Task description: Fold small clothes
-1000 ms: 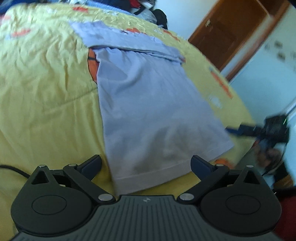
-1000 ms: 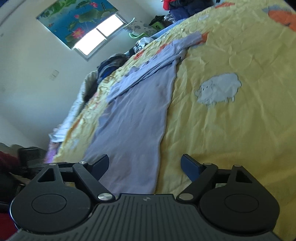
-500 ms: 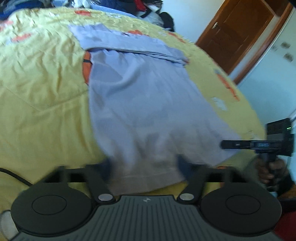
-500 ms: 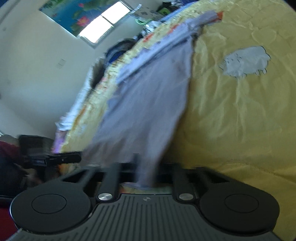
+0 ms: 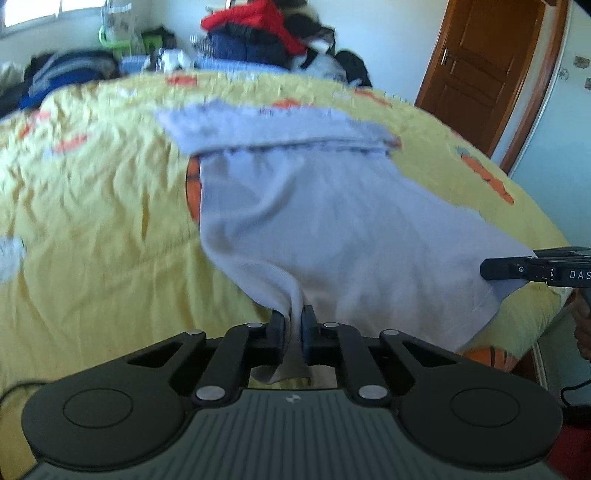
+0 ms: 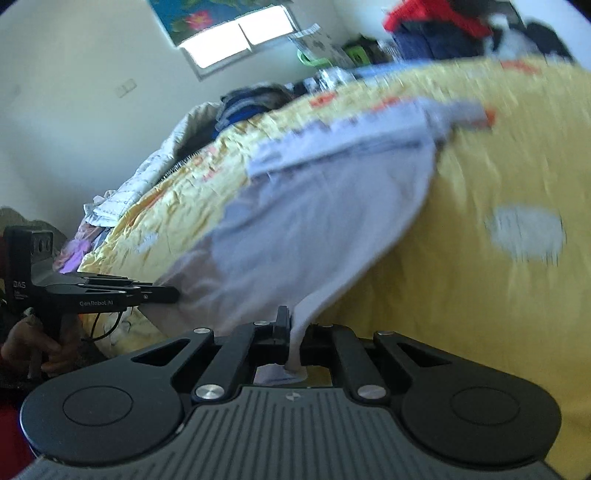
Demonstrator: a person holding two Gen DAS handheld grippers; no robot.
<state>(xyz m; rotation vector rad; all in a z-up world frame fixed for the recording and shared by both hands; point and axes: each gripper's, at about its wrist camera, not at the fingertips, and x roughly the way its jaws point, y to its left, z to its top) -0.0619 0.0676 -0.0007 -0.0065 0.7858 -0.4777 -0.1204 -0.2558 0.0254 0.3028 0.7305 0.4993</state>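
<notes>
The left gripper has its jaws pinched tight on the near hem of a pale lilac shirt, a bunched fold of cloth squeezed between the pads and a short tail hanging behind them. From the right wrist view the same gripper reaches in from the left, held by a person's hand, its tips at the shirt's far corner. The right gripper is likewise clamped on the shirt, a narrow twist of hem rising from between its pads; in the left wrist view it enters from the right edge at the garment's right corner.

The shirt lies spread on a yellow bedspread, its near edge raised off the cover by both grips, its far part flat with a folded band across the top. Bare bedspread lies wide to the left and right of the garment, printed with a white sheep and orange shapes.

Beyond the bed's far edge stand heaps of clothes, red and dark blue, well apart from the shirt. A wooden door stands at the right, a bright window on the far wall.
</notes>
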